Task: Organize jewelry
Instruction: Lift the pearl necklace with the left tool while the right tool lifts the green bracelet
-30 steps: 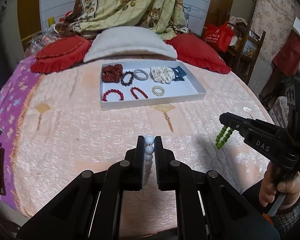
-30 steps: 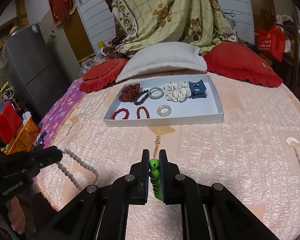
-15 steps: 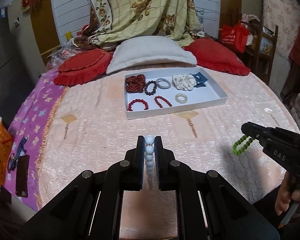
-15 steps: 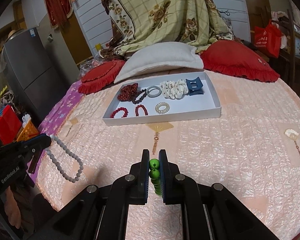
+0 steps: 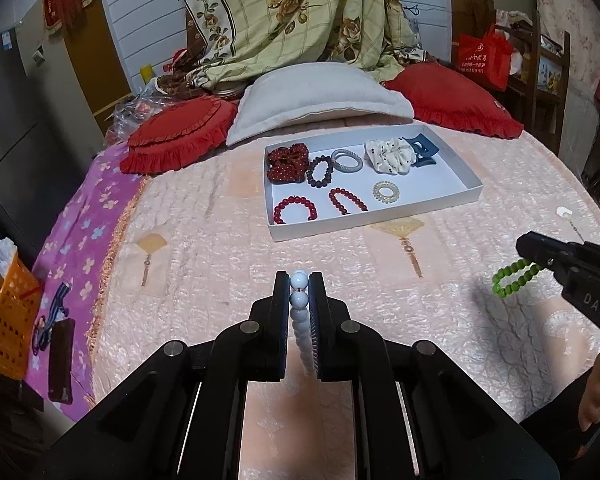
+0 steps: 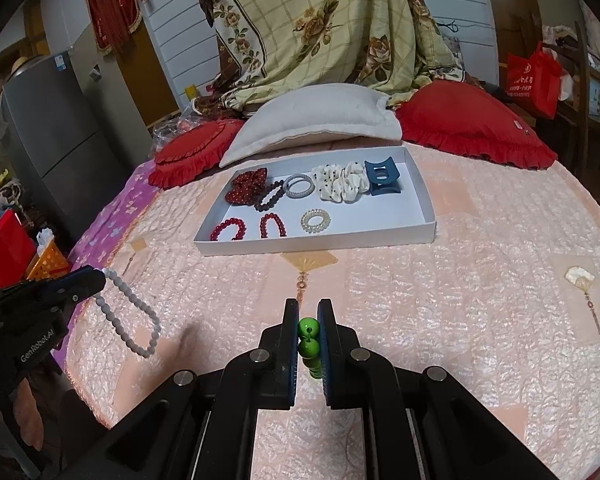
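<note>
**Two bracelets held short of the tray**

The left gripper is clamped on a white bead bracelet; the right gripper is clamped on a green bead bracelet. Both dangle above the bedspread. The white tray lies at 12 o'clock. A hanging loop could catch its near wall (approach high). Free floor remains at the tray's 4 o'clock.

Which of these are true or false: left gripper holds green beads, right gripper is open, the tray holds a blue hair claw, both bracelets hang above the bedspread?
1. The left gripper holds green beads. False: it holds the white bracelet.
2. The right gripper is open. False: it is shut on the green bracelet.
3. The tray holds a blue hair claw. True.
4. Both bracelets hang above the bedspread. True.
</note>
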